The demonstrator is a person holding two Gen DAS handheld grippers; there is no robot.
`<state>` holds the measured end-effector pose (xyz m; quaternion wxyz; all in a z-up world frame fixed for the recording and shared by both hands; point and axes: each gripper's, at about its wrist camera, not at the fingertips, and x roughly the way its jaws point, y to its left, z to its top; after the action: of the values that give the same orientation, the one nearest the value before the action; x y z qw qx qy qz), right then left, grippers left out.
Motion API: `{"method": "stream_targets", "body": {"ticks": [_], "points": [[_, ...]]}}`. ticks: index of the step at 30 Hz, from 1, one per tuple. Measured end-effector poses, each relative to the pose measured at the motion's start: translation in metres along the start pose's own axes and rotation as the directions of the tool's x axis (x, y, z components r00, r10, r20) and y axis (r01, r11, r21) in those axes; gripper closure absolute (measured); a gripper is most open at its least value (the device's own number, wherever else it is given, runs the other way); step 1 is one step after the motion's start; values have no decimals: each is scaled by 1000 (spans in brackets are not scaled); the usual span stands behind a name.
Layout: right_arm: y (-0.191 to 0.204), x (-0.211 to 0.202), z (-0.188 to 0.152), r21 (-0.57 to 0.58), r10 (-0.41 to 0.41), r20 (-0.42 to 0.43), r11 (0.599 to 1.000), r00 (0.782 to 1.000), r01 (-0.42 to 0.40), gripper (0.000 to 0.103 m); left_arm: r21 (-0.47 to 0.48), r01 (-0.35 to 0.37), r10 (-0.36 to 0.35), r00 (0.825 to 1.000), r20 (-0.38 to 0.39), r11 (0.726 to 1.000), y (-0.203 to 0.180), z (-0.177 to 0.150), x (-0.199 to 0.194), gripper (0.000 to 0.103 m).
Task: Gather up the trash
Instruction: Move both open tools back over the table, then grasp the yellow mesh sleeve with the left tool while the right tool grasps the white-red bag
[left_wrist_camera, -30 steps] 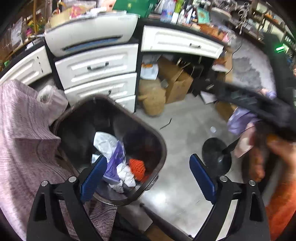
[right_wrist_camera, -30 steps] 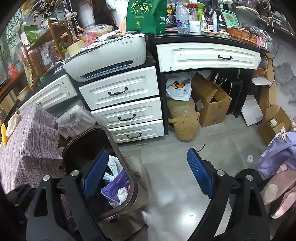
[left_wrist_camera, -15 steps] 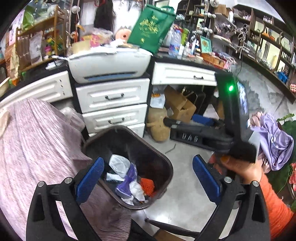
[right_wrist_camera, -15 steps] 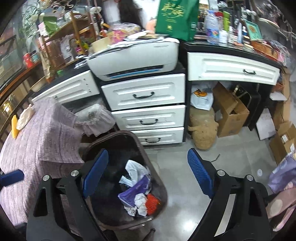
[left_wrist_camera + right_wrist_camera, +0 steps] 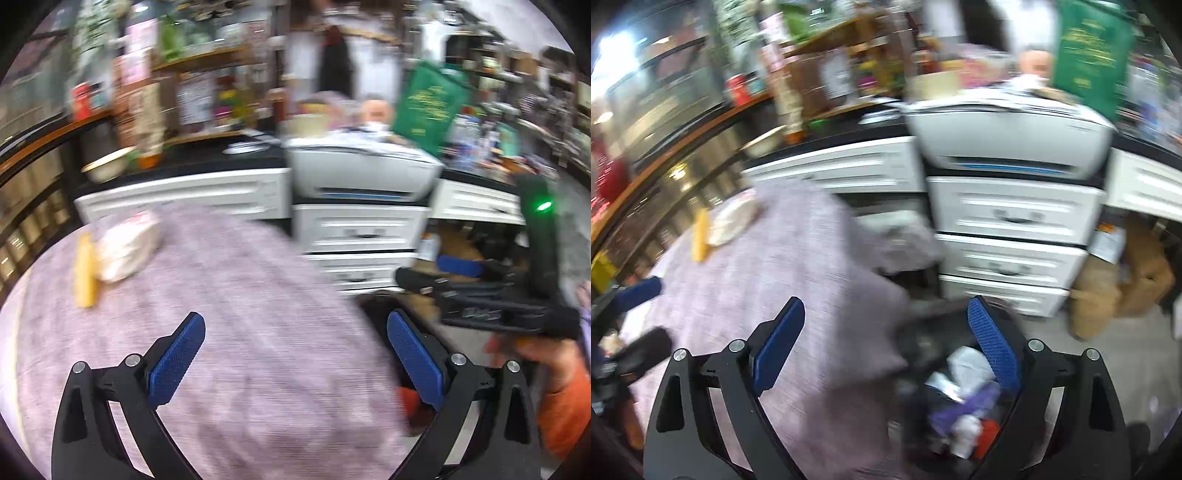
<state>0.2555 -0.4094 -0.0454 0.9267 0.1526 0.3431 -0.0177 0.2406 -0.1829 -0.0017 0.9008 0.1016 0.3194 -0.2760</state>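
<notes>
Dark bin (image 5: 923, 332) holds white, purple and red trash (image 5: 964, 406); left gripper (image 5: 295, 354) and right gripper (image 5: 886, 339) both wide, empty, jaws just opening

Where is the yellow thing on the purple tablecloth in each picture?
Left wrist view: the yellow thing lies at left of centre on the purple tablecloth, beside a pale bundle.
Right wrist view: the yellow thing lies far left, at mid height, beside the same bundle.
Shared landmark: the white printer on the drawers.
</notes>
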Motion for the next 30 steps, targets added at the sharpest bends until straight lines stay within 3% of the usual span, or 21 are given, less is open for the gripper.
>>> {"method": "stream_targets", "body": {"ticks": [5, 10, 19, 22, 25, 27, 30], "points": [[80, 52, 39, -111, 143, -37, 983, 989, -147, 14, -130, -164, 162, 986, -29, 978, 89, -2, 10, 5], [137, 104, 66, -177, 210, -94, 958, 973, -224, 14, -211, -237, 225, 971, -80, 948, 158, 4, 32, 5], [197, 212, 123, -57, 307, -204, 944, 930, -324, 14, -283, -265, 238, 963, -127, 922, 234, 25, 87, 12], [208, 243, 132, 0, 327, -237, 942, 915, -337, 15, -298, -262, 230, 963, -138, 918, 244, 26, 102, 23], [217, 267, 132, 21, 318, -270, 945, 909, -325, 35, -317, -258, 221, 964, -149, 913, 252, 26, 110, 39], [222, 276, 127, 9, 316, -296, 945, 901, -328, 62, -330, -247, 209, 967, -148, 911, 255, 23, 111, 56], [225, 279, 120, -1, 304, -308, 947, 902, -320, 77, -340, -239, 204, 969, -138, 910, 256, 18, 110, 67]]}}
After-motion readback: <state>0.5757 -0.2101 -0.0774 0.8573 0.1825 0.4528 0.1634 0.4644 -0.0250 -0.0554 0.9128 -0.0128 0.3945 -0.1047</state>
